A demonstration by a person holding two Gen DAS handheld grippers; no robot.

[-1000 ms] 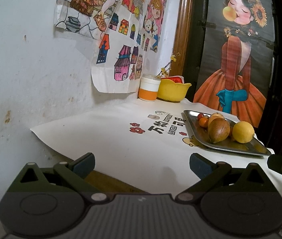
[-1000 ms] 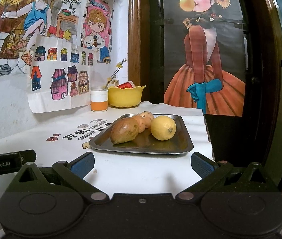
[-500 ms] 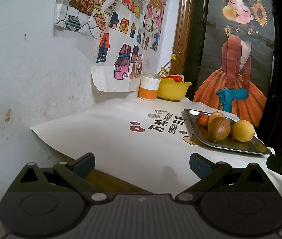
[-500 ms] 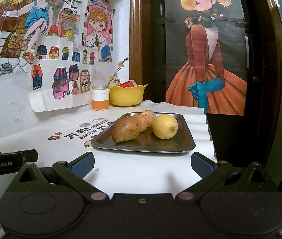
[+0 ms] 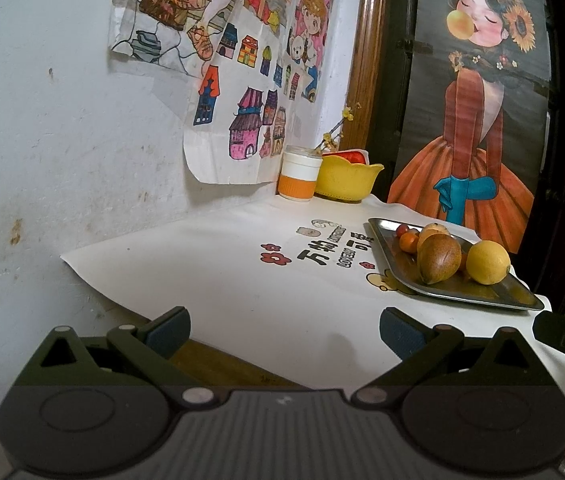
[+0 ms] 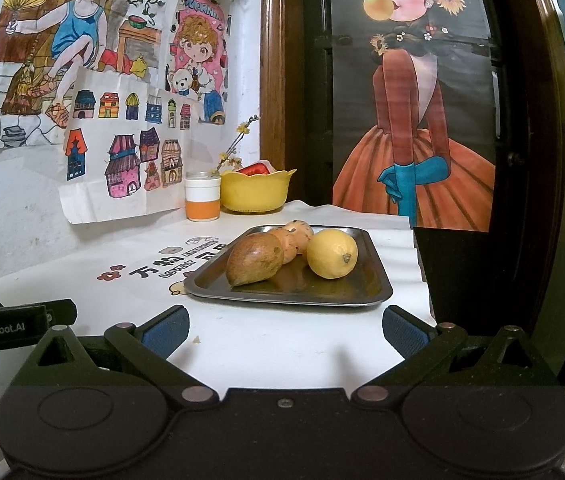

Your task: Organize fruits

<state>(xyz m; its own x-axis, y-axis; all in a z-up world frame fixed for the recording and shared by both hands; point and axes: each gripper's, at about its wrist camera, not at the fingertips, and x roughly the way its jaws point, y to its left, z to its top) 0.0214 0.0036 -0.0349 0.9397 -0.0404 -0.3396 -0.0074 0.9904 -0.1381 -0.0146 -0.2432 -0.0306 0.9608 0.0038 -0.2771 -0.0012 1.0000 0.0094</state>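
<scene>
- The right gripper [image 6: 284, 330] hangs with jaws spread wide and nothing between them; the metal tray [image 6: 374, 280] sits just ahead of them, holding a brown fruit [image 6: 254, 260] and a lemon [image 6: 332, 254].
- The left gripper [image 5: 284, 332] is likewise released and bare; from it the tray lies ahead, off to the right of its jaws.

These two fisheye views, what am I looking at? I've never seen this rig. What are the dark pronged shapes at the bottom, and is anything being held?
No robot here: a person holds a two-finger gripper in each hand, with a camera on each looking forward along the fingers. The dark shapes are the left gripper and right gripper, both open and holding nothing. On the white table cover sits a metal tray with a lemon, a brown fruit and smaller orange fruits. Behind stand a yellow bowl and a cup.
</scene>
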